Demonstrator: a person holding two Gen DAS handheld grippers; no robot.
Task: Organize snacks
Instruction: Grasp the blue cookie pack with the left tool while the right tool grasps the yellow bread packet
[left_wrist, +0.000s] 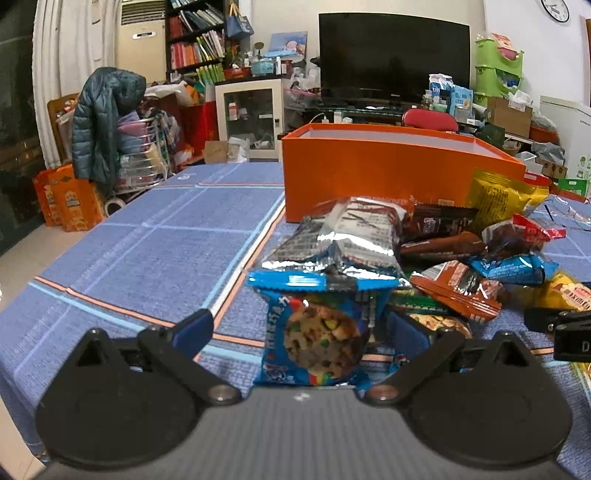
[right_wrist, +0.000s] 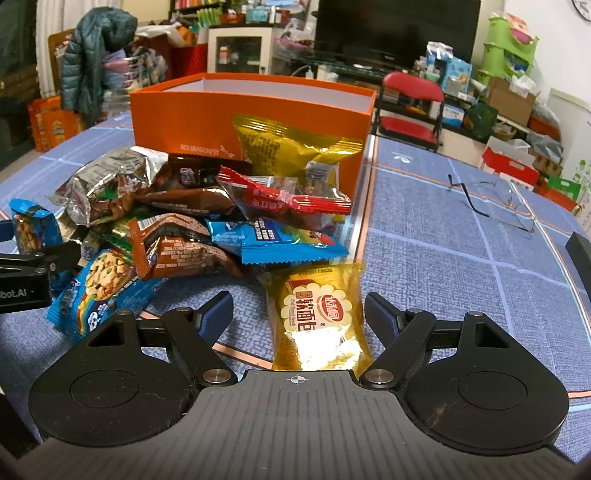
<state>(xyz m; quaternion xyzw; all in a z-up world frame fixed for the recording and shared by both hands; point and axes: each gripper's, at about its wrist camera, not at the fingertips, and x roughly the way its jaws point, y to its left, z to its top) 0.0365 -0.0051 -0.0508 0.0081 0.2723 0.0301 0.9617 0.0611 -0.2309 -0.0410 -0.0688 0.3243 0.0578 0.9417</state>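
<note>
Centrally, between the fingers of my right gripper (right_wrist: 298, 314), lies a gold bread packet (right_wrist: 320, 317) flat on the blue checked tablecloth (right_wrist: 461, 266); the jaws are spread and not pressing on it, a gap showing on each side, so I read this gripper as released around the packet, not grasping it. My left gripper (left_wrist: 301, 328) likewise stands released: a blue cookie packet (left_wrist: 317, 332) stands upright between its fingers, the left finger (left_wrist: 192, 328) well clear of it, the right finger partly hidden behind the wrapper, so I cannot tell whether that one touches.

Behind both packets sits the snack pile (right_wrist: 207, 214): a silver foil packet (left_wrist: 351, 229) on top at left, brown packets, a red-edged clear packet (right_wrist: 288, 195), a second blue packet (right_wrist: 280, 243) just beyond the gold bread packet, and a further cookie packet (right_wrist: 99, 284) at the pile's near left edge. A yellow foil bag (right_wrist: 291, 144) leans against the front wall of the orange box (right_wrist: 184, 118), which stands open-topped just behind the pile, its white inner wall visible.

To the right of the box, well apart from the snacks, a pair of glasses (right_wrist: 495, 206) rests on the cloth. Beyond the table: a red chair (right_wrist: 412, 110), a dark television (left_wrist: 393, 55), a bookshelf (left_wrist: 195, 37) and a green jacket (left_wrist: 103, 118) draped over clutter
</note>
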